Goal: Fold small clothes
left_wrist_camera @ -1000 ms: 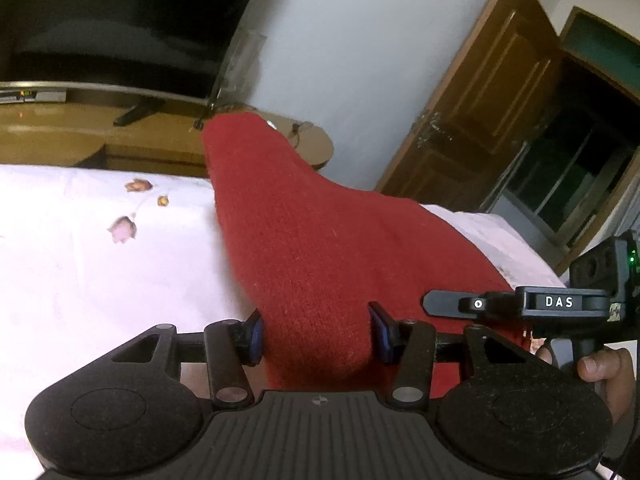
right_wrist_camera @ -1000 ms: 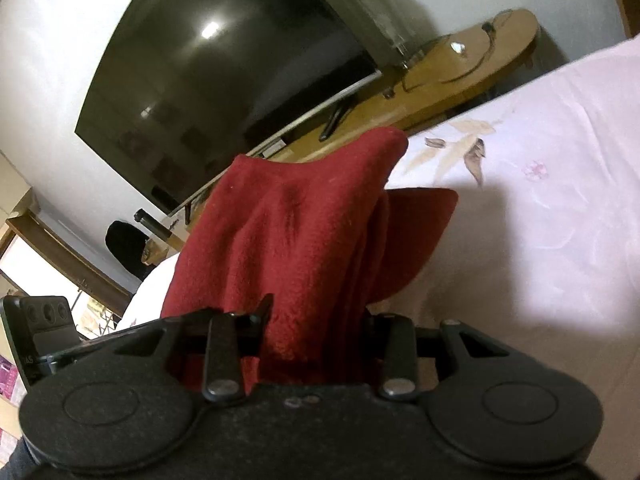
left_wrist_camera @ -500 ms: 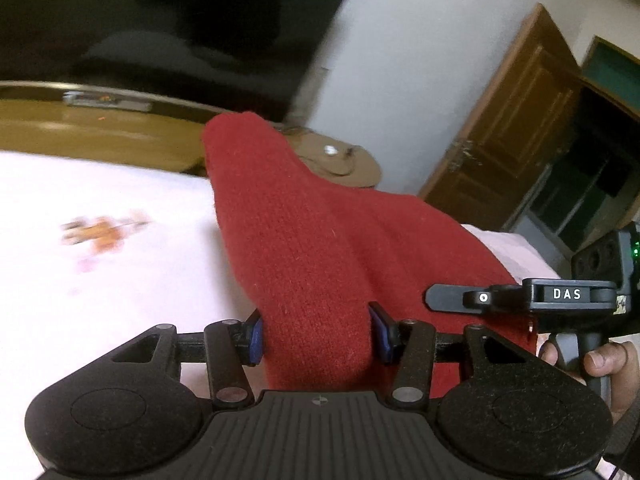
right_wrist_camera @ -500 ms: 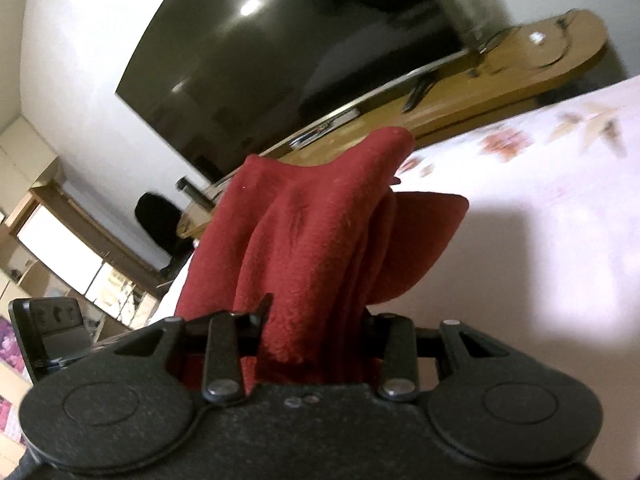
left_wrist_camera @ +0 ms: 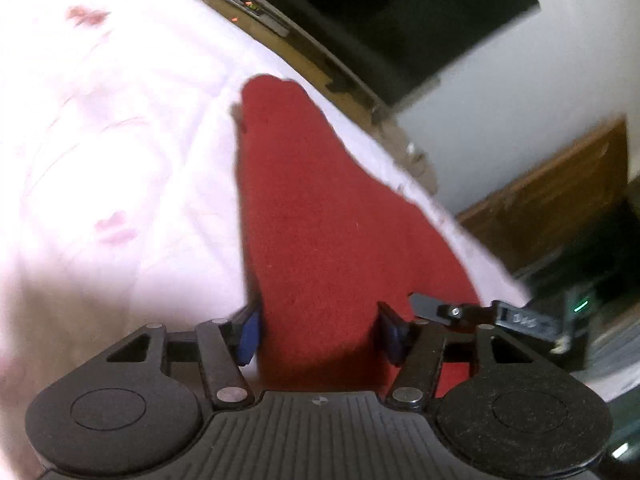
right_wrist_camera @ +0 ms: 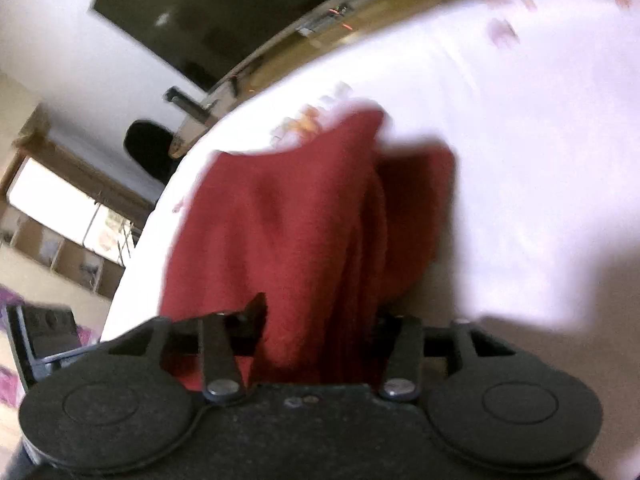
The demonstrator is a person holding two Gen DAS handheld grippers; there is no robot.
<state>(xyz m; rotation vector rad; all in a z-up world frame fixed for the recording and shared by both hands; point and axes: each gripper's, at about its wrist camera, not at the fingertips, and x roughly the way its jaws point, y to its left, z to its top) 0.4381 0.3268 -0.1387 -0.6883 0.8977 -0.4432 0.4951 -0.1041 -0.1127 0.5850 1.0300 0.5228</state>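
Both wrist cameras have tipped downward since a second ago: the television (left_wrist_camera: 404, 16) and its wooden stand (left_wrist_camera: 304, 48), which filled the upper background then, now sit at the top edge of each view, and the white floral bedsheet (left_wrist_camera: 112, 152) takes up most of both frames, which are smeared with motion blur. From my remote seat I see the left gripper (left_wrist_camera: 318, 330) clamped on the near end of the red knitted garment (left_wrist_camera: 320, 224), its blue pads (left_wrist_camera: 249, 334) pressed against the cloth on either side; the fabric stretches away from the jaws in a tapering strip and its far tip reaches toward the edge of the bed near the stand. The right gripper (right_wrist_camera: 320, 320) is likewise pinched onto the red knitted garment (right_wrist_camera: 288, 232), the cloth bunched in vertical folds between its black fingers (right_wrist_camera: 256, 314), with a second flap of the same fabric hanging just behind on the right side. At the right edge of the left wrist view I can make out the side of the right gripper's body (left_wrist_camera: 524, 322), its label unreadable in the blur, close beside the garment. A brown wooden door (left_wrist_camera: 560, 196) shows beyond the bed there, and shelving (right_wrist_camera: 68, 236) appears at the left of the right wrist view.
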